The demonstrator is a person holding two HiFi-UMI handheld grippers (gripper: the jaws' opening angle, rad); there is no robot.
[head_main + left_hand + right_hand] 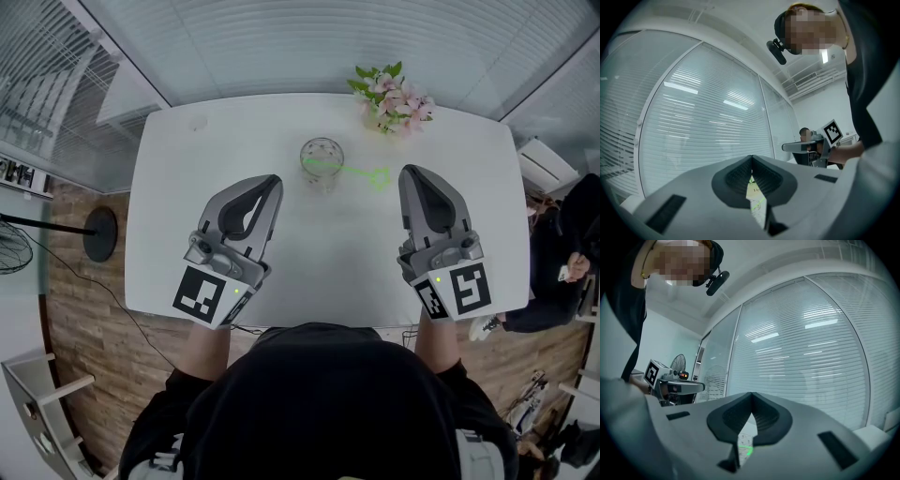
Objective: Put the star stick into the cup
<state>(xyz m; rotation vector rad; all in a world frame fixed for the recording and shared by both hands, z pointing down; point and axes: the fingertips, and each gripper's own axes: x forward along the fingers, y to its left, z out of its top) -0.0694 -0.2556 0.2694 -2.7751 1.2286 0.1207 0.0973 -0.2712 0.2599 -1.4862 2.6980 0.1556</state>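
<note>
Head view: a clear cup (322,161) stands on the white tabletop (187,187), midway across and toward the far edge. The green star stick (361,172) has one end in the cup, while its star head juts out past the rim toward the right edge. A bunch of pink flowers (394,97) sits at the far edge, right of centre. The left gripper (274,182) and the right gripper (409,172) hover over the near half of the tabletop, one on each side of the cup and apart from it.

Left gripper view: the dark jaws meet at their tips, closed on nothing. The cup (757,204), with a streak of green, shows through the gap beneath them. The right gripper (787,146) is seen off to the side.

Right gripper view: these jaws are likewise pressed together and empty. The cup (744,446) and a green glint show below them. A fan (678,363) stands beyond the left gripper (699,386).
</note>
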